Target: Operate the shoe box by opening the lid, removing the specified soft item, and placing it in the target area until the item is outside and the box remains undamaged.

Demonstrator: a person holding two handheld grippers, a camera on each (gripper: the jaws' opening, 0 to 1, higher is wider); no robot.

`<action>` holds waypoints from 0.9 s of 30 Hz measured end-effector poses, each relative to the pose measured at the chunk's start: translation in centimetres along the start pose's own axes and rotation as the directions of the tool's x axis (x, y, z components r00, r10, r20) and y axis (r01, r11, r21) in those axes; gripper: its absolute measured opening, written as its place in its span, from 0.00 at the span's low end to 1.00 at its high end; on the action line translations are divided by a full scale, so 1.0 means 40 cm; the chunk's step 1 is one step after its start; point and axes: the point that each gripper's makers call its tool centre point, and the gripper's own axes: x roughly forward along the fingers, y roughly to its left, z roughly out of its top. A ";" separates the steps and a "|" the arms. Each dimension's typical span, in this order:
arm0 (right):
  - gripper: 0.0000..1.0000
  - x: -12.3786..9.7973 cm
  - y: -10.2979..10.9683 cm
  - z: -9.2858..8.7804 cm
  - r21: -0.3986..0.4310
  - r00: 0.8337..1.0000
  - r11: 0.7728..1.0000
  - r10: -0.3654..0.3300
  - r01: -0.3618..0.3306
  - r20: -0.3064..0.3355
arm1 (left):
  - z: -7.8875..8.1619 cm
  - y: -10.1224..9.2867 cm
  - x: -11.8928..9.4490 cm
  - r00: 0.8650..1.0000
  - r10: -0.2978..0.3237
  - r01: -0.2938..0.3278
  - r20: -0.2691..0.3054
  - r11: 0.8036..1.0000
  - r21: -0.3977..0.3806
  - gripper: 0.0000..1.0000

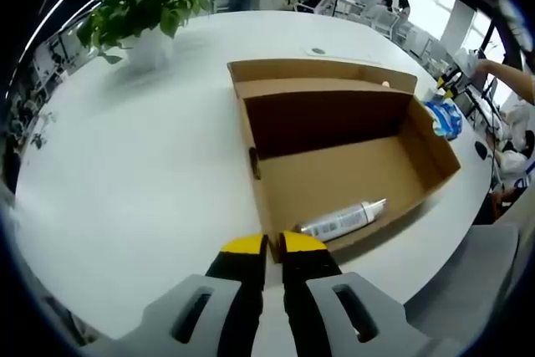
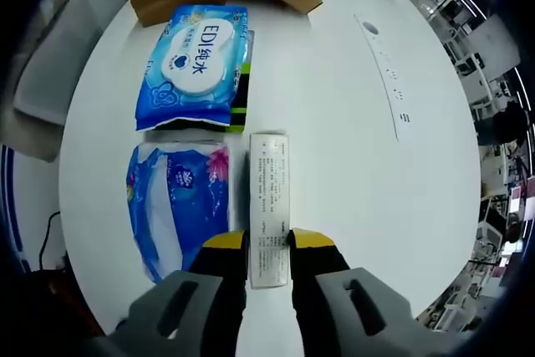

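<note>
Left gripper point(image 1: 273, 247): yellow-tipped jaws pretty much pinched together, nothing in them, sitting right at the near wall of the shoe box point(image 1: 334, 152).
Shoe box: cardboard, lid flipped open toward the far side, on the round white table point(image 1: 125, 173).
Inside the box: just one silver tube point(image 1: 343, 220) lying in the near corner.
Right gripper point(image 2: 267, 244): jaws partly open, closed onto the near end of a long white carton point(image 2: 269, 206) that's lying flat on the table.
Soft stuff: blue wet-wipes pack point(image 2: 198, 64) and a blue tissue pack point(image 2: 177, 198), both already out of the box, side by side left of the carton.
Background: potted plant point(image 1: 146, 10) on the table's far side.
</note>
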 end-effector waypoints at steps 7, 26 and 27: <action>0.17 0.003 -0.017 0.002 -0.002 1.000 1.000 -0.015 0.015 0.001 | 0.000 0.001 0.001 1.000 -0.002 0.002 0.003 1.000 0.000 0.04; 0.29 -0.069 -0.025 0.033 0.079 0.989 0.989 -0.129 0.124 0.069 | 0.044 -0.006 0.003 1.000 0.001 -0.005 0.023 0.989 0.145 0.11; 0.30 -0.078 -0.018 0.039 0.096 0.988 0.987 -0.137 0.130 0.075 | 0.051 -0.007 0.001 1.000 0.000 -0.004 0.028 0.988 0.155 0.11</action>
